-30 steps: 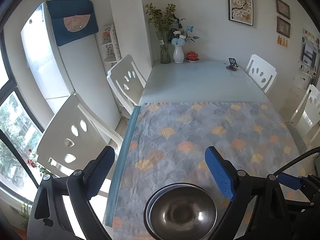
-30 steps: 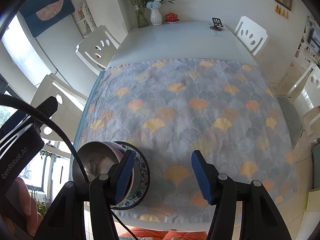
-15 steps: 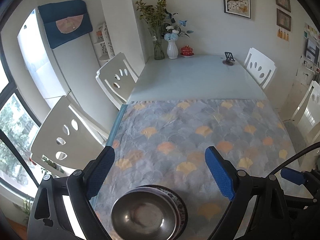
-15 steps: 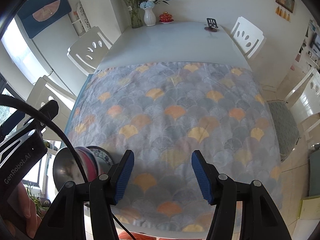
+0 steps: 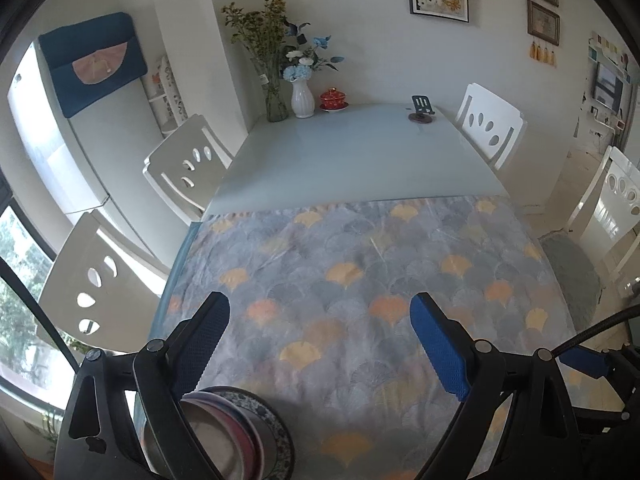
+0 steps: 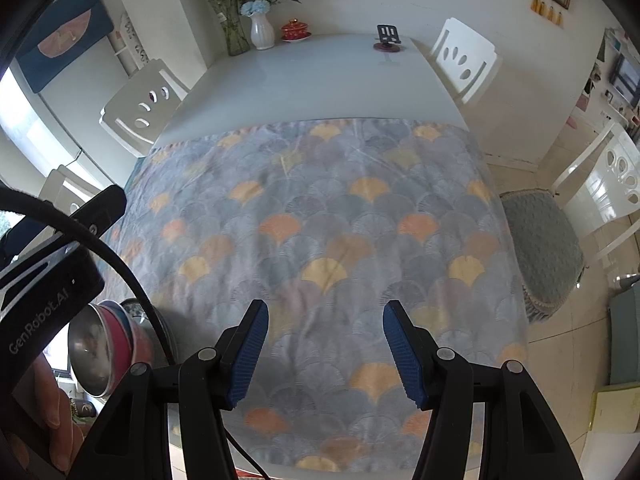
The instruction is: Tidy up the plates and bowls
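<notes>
Steel catches the light at about seven o'clock in your left wrist view: a steel bowl (image 5: 208,444) sits nested in a pink bowl (image 5: 250,432), and both rest on a patterned plate (image 5: 276,436) at the near left corner of the scalloped tablecloth (image 5: 360,272). That nesting, smallest inside largest, reads as dishes already gathered into one stack and parked at the cloth's edge, which leaves the middle of the cloth bare. From the right wrist view the same stack shows at eight o'clock, half hidden behind the body and cable of your left tool.

Moving rightward, your left gripper (image 5: 320,332) has its blue pads spread wide with nothing between them. The left finger (image 5: 200,344) passes in front of the stack's rim, but whether it touches the stack you cannot tell from this angle; it is certainly not clamped on it. I would judge the stack to be released.

Further right, your right gripper (image 6: 324,354) hangs over bare cloth at six o'clock in its own view, jaws roughly half apart and holding nothing.

At twelve o'clock, well apart from the work, a white vase (image 5: 302,100) with flowers, a red lidded cup (image 5: 333,100) and a small stand (image 5: 421,110) sit on the uncovered table (image 5: 352,156). White chairs (image 5: 188,164) flank it at ten and two o'clock.
</notes>
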`<action>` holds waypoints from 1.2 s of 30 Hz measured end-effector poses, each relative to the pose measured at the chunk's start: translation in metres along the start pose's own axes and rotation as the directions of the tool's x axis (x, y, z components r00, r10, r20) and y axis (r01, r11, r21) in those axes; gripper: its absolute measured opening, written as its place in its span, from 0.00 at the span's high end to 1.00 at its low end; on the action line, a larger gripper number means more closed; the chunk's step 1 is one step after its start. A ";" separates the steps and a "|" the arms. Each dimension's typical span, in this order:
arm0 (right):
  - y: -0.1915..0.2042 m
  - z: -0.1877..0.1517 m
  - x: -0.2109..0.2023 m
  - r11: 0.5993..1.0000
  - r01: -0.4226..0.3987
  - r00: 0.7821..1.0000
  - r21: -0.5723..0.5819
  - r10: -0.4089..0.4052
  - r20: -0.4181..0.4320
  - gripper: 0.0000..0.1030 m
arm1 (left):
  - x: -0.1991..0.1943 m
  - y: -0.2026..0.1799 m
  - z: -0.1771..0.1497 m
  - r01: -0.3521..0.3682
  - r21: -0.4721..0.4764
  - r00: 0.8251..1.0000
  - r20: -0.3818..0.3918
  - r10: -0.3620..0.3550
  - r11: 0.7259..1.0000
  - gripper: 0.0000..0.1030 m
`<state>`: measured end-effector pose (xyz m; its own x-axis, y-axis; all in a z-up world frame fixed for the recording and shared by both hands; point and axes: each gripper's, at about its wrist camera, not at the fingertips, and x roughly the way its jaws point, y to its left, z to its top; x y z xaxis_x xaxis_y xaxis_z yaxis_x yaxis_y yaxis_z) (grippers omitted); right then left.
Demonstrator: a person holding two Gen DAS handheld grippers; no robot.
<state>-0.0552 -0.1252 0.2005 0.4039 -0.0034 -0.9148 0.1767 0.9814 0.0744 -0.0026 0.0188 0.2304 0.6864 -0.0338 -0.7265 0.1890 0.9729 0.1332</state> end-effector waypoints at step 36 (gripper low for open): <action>-0.080 0.026 0.117 0.997 0.071 0.995 -0.026 -0.069 0.072 0.31 | 0.128 -0.088 -0.032 0.009 -0.018 0.997 -0.077 -0.011 1.000 0.11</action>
<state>0.0016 -0.2093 0.0982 0.4546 -0.0846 -0.8866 0.1812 0.9834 -0.0009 0.0465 -0.0634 0.1038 0.6283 -0.0267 -0.7775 0.1825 0.9766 0.1140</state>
